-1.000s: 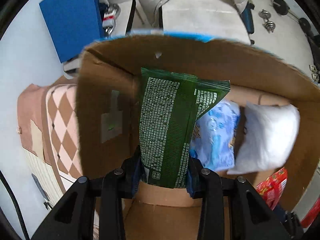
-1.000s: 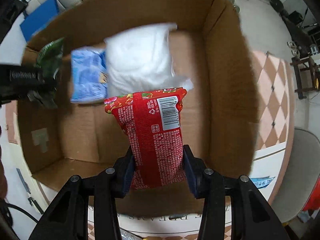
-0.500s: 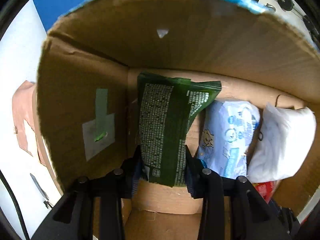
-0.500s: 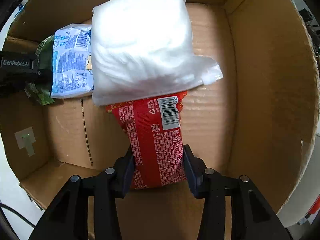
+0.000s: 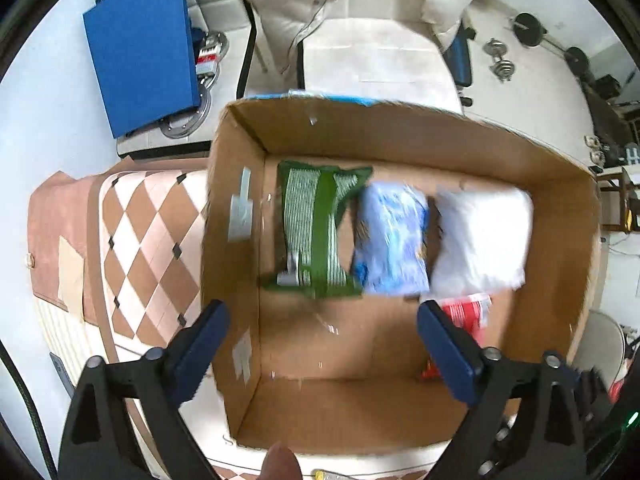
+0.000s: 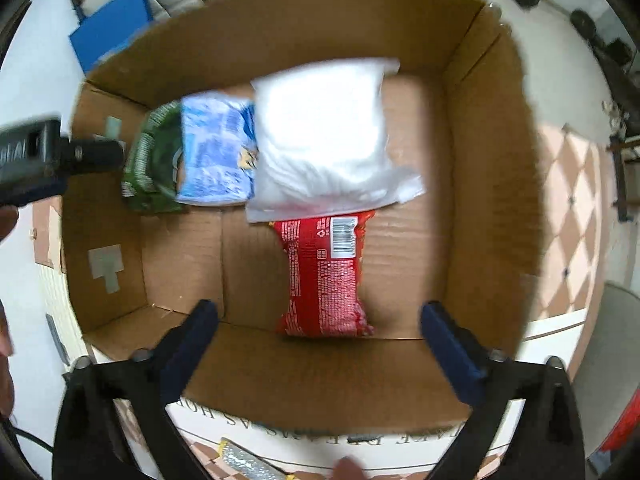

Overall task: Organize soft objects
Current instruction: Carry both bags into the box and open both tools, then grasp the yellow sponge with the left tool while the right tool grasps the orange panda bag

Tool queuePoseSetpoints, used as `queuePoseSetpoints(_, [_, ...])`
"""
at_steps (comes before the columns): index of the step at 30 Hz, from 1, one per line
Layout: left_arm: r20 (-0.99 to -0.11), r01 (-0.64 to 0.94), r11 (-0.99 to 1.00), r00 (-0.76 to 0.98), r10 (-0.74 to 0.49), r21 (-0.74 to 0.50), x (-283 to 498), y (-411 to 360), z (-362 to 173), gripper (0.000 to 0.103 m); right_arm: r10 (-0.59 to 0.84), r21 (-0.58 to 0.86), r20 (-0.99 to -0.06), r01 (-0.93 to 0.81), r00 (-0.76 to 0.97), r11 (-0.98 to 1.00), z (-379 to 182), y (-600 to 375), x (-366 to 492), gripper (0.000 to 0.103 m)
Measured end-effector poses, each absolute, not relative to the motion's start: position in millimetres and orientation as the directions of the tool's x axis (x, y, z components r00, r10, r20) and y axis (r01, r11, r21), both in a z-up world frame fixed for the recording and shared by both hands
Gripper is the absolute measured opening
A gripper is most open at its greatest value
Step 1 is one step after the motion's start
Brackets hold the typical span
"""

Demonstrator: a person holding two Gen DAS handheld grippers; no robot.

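A cardboard box (image 5: 400,132) holds four soft packs. The green pack (image 5: 316,232) lies at the far left of its floor, the blue pack (image 5: 392,240) beside it, the white pack (image 5: 480,236) to the right. The red pack (image 6: 324,276) lies in front of the white pack (image 6: 324,136); its top edge is tucked under it. My left gripper (image 5: 320,344) is open and empty above the box's near left. My right gripper (image 6: 316,340) is open and empty above the box's near edge. The left gripper also shows in the right wrist view (image 6: 48,152).
The box (image 6: 480,200) stands on a checkered pink and brown cloth (image 5: 144,248). A blue board (image 5: 140,48) and a white chair with a coat (image 5: 360,40) stand behind it. Dumbbells (image 5: 500,64) lie on the floor at the back right.
Both grippers opened and pulled back up out of the box. The green pack and the red pack were let go and now lie on the box floor.
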State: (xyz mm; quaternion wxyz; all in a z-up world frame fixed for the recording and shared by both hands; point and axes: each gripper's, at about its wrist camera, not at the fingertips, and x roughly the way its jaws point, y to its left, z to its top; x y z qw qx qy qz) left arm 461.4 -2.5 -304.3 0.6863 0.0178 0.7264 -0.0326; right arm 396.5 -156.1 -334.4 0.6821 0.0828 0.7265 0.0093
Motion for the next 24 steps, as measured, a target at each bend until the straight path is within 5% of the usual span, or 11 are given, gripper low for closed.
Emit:
queuePoseSetpoints(16, [-0.99, 0.052, 0.998, 0.133, -0.044, -0.038, 315, 14, -230, 0.098, 0.074, 0.086, -0.986, 0.08, 0.147, 0.993, -238, -151, 308, 0.103])
queuePoseSetpoints(24, [-0.954, -0.107, 0.98, -0.233, -0.19, -0.169, 180, 40, -346, 0.092, 0.032, 0.039, -0.992, 0.053, 0.124, 0.998, -242, -173, 225, 0.103])
